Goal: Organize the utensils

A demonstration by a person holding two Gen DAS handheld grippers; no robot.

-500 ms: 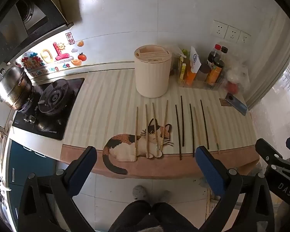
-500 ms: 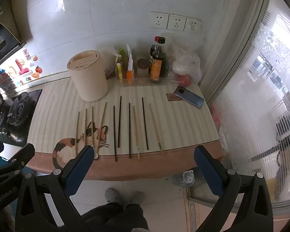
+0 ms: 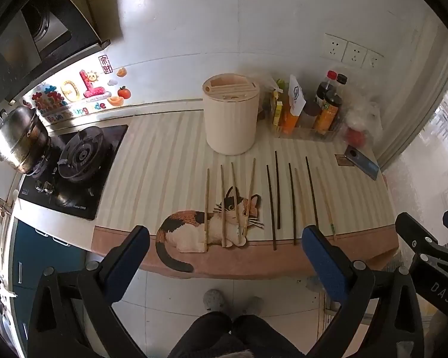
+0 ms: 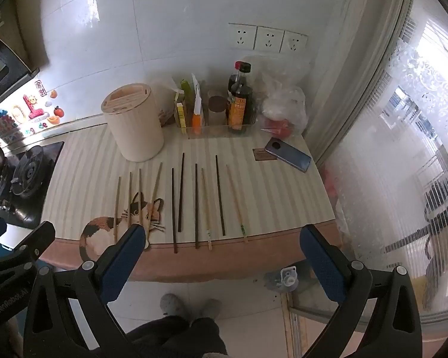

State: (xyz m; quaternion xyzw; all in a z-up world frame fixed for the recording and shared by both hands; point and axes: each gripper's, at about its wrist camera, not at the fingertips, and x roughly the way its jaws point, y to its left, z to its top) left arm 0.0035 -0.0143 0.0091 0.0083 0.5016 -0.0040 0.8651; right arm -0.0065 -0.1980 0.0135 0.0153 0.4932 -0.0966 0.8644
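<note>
Wooden chopsticks [image 3: 224, 205] lying loose beyond both sets of jaws, short of holder [image 3: 230, 116]. Left gripper [image 3: 224, 256] and right gripper [image 4: 222, 256] fully spread, empty. Judged pre-pickup; descent onto one stick required.

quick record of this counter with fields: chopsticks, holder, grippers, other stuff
chopsticks: ten loose sticks in a row; four light chopsticks over the cat mat, four dark chopsticks and two pale ones to their right
holder: round slotted utensil holder upright behind the row
grippers: left gripper open, empty; right gripper open, empty
other: phone, sauce bottle, gas stove
</note>
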